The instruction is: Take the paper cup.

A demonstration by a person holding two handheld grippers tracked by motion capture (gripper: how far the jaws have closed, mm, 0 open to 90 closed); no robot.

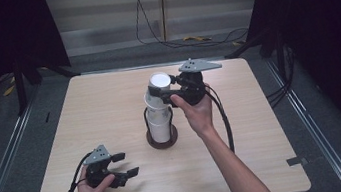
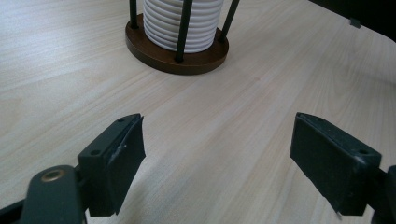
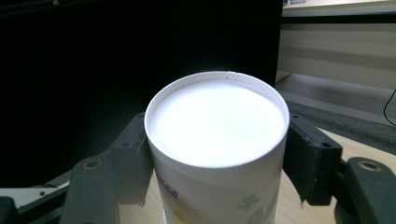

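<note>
Cup coming off the stack, one hand-held gripper doing the work

Room first: I am looking at dark curtains hanging on both sides, a pale panelled wall at the back and loose cables lying on the grey floor. The surface (image 1: 110, 114), a light wood-grain board, is sitting in the middle with little on it.

At its centre a cup holder (image 1: 162, 138) is standing, a round brown base with thin black rods keeping a stack of white paper cups (image 1: 159, 123) upright and in line. That is, I judge, why I am working from above: the rods are blocking the sides.

My right hand-held gripper (image 1: 167, 92) is pinching the top cup (image 1: 159, 85), jaws pressing on opposite walls just under the rim (image 3: 215, 81), so the thin paper is not buckling. The cup is sitting tilted at the top of the stack, at most barely nested.

My left hand-held gripper (image 1: 123, 165) is resting near the front left edge, jaws spread and empty, pointing toward the holder and well apart from it, presumably waiting.
</note>
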